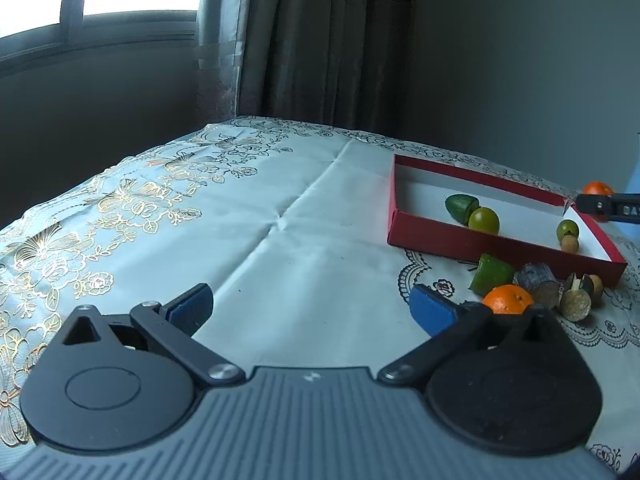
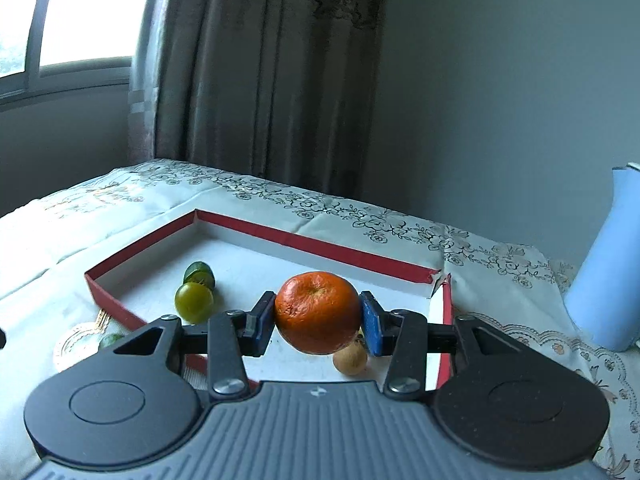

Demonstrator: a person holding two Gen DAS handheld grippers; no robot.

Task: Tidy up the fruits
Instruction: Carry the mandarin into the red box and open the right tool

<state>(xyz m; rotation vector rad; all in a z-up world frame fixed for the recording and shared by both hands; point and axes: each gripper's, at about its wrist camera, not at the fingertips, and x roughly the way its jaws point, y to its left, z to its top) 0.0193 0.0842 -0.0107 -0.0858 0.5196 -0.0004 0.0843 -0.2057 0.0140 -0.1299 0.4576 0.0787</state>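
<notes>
On the worktop (image 2: 280,208) sits a red box (image 2: 320,246). The right hand-held gripper (image 2: 318,320) pinches an orange (image 2: 318,312) above it, likely to drop in; the left hand-held gripper (image 1: 310,306) waits spread wide.

In the left wrist view, the black right gripper (image 1: 608,208) is cut off by the right picture edge, and it hides most of an orange round fruit (image 1: 597,188). A second orange round fruit (image 1: 507,299) near the front edge of the table is partly hidden behind the left gripper's finger. In the right wrist view, the light blue smooth container (image 2: 608,280) is cut off, and a small beige round fruit (image 2: 350,358) is half hidden.
</notes>
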